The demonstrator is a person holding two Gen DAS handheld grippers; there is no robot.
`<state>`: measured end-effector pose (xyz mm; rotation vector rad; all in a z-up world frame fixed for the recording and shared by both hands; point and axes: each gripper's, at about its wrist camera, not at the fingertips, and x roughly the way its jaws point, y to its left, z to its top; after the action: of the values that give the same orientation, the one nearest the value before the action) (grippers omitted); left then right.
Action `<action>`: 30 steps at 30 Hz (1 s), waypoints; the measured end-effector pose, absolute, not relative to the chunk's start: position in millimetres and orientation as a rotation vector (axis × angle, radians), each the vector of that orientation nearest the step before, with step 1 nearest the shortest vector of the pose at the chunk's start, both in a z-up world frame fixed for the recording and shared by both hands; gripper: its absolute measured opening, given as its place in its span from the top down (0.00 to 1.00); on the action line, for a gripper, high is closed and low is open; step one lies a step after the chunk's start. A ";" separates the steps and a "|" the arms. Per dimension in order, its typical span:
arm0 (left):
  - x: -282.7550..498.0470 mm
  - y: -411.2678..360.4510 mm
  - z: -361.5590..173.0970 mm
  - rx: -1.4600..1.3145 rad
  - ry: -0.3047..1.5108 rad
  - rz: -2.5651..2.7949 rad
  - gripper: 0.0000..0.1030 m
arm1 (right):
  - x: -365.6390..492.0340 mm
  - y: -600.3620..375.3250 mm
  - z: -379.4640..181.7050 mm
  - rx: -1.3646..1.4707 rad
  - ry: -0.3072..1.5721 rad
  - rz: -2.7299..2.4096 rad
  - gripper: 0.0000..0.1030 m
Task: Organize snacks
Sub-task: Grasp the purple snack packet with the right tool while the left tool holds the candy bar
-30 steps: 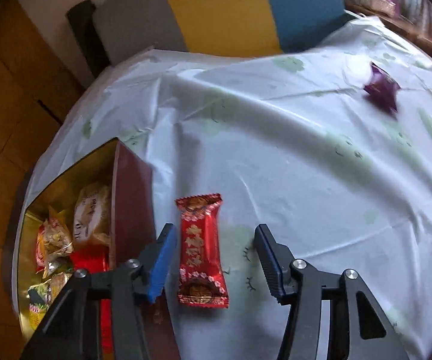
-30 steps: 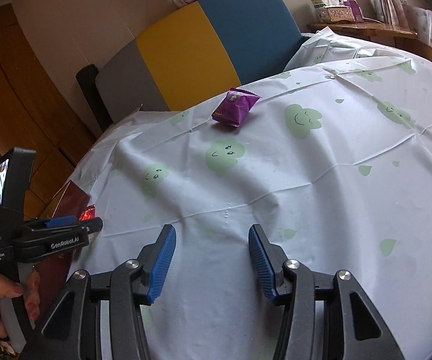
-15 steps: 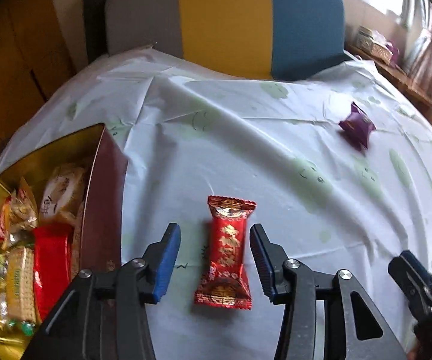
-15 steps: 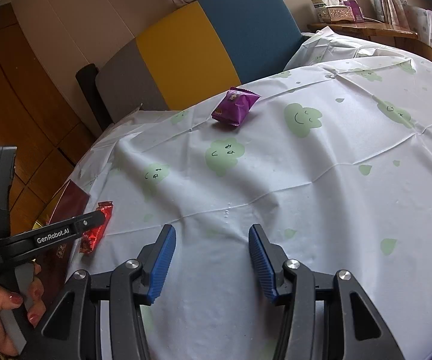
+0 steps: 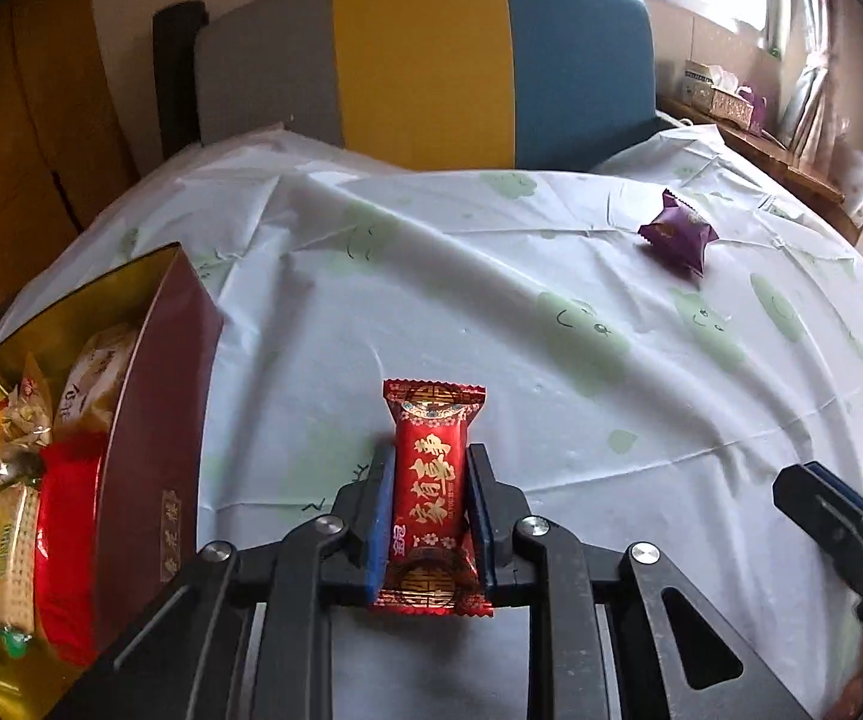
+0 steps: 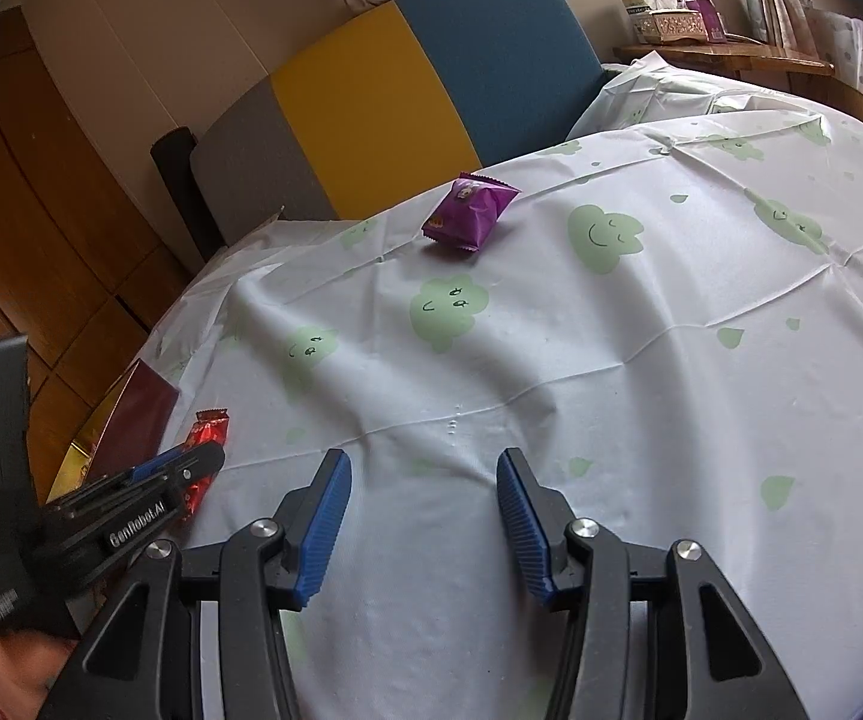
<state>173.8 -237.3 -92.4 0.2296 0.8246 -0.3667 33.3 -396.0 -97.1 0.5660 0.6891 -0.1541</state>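
Now left hand-held gripper (image 5: 430,504) pinching red snack (image 5: 431,492), lower wrapper end partly hidden; right hand-held gripper (image 6: 424,525) spread.

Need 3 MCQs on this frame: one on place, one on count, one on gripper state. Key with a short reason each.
1. Where does the open dark-red box of snacks sit relative to the left gripper?
A. to its left B. to its right C. behind the headboard

2. How many purple snack packets lie on the white cloud-print tablecloth?
A. none B. one C. three

3. What is the left gripper doing?
A. open over bare cloth B. shut on the purple packet C. shut on the red gold-lettered snack bar

Key: 1 A, box at left edge; 2 B, only one visible; 3 C, pads press the bar's sides.
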 end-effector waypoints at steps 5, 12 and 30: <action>173.8 -231.1 -93.6 0.187 0.819 -0.387 0.78 | 44.8 -391.5 -89.2 0.500 0.766 -0.170 0.50; 172.0 -232.6 -96.1 0.198 0.796 -0.381 0.77 | 93.9 -416.1 -57.2 0.416 0.799 -0.221 0.49; 170.2 -229.9 -98.9 0.181 0.773 -0.388 0.77 | 232.2 -467.7 -84.1 0.430 0.921 -0.441 0.38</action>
<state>170.2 -229.9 -98.9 0.1808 0.7726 -0.3878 232.2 -467.7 -84.1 0.4297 0.9209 -0.4410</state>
